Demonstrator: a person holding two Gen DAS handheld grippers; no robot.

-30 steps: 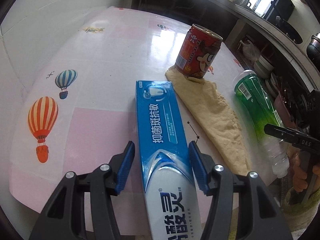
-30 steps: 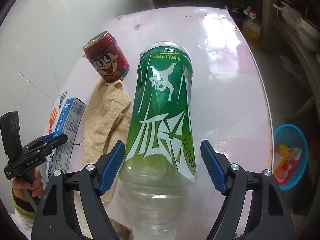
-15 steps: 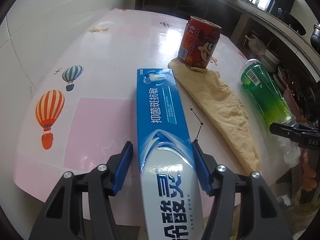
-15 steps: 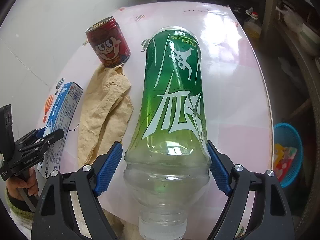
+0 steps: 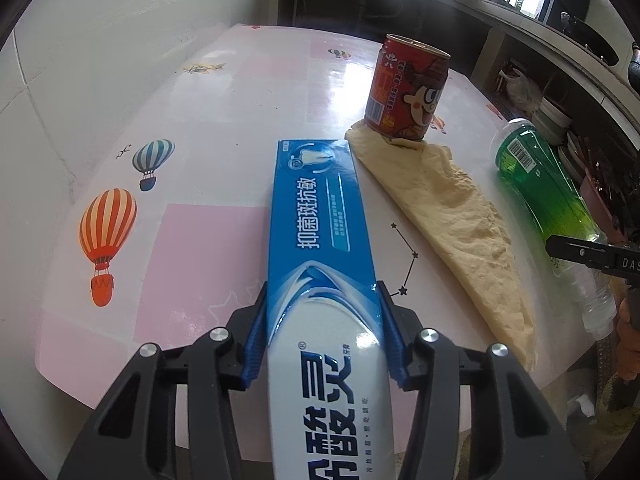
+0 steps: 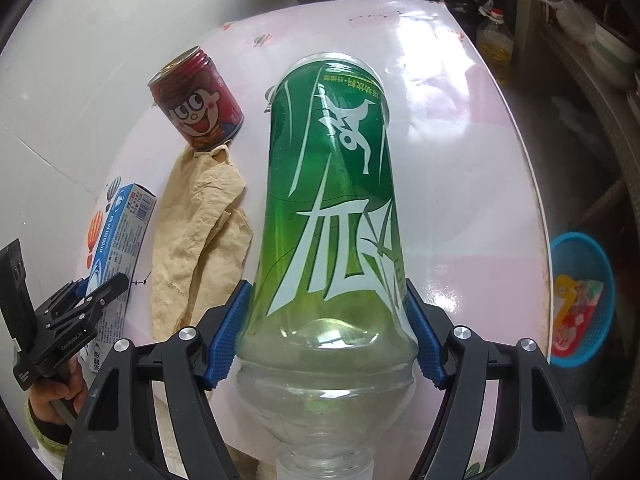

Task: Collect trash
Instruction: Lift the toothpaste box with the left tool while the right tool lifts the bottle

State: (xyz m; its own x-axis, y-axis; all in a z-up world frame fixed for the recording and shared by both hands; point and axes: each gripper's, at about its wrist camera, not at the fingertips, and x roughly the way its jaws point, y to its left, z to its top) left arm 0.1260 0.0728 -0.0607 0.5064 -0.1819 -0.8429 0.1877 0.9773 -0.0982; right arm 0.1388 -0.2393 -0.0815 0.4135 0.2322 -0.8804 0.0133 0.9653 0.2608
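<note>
A blue and white toothpaste box (image 5: 316,208) lies lengthwise on the pink table (image 5: 200,248). My left gripper (image 5: 320,292) is closing on it, and its blue pads touch both long sides. On its side lies a green plastic bottle (image 6: 332,184) with its neck toward the camera. Around its lower body my right gripper (image 6: 326,292) is closing, both pads pressed against it. A red drink can (image 5: 406,90) stands upright on one end of a crumpled tan cloth (image 5: 444,216), between box and bottle.
A blue basket (image 6: 580,300) with colourful wrappers sits on the floor past the table's right edge. A white tiled wall borders the table on the left. Shelves with dishes and an oil bottle (image 6: 494,40) stand beyond the far side.
Both grippers have closed inward: the left pads now meet the toothpaste box, the right pads meet the green bottle. Both views have tilted slightly toward the far side of the table.
</note>
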